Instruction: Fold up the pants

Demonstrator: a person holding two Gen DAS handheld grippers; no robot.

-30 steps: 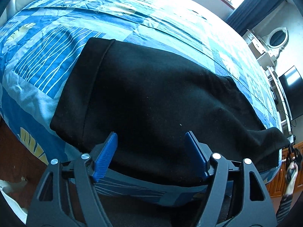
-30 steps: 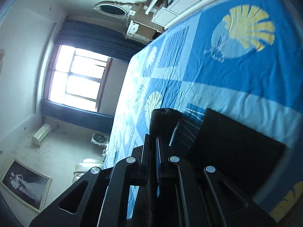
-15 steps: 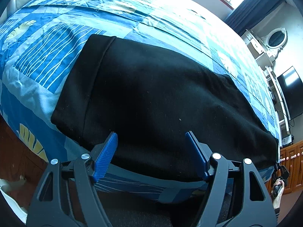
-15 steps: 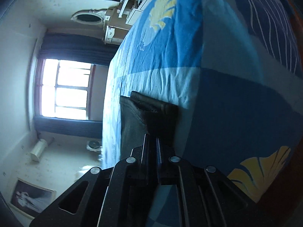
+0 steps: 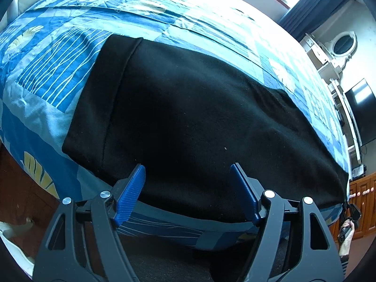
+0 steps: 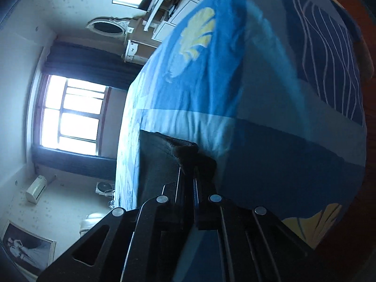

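Black pants [image 5: 192,122] flat along the bed's near edge, one end pinched

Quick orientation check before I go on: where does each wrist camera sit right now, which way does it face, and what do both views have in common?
Left wrist: above the bed's near edge, angled down over the open left gripper at the black pants on the blue bedspread; a hand shows far right.
Right wrist: low at the bed's side, rolled sideways, facing the window; the right gripper is shut on a pants end.
Shared: pants, bedspread, oval mirror.
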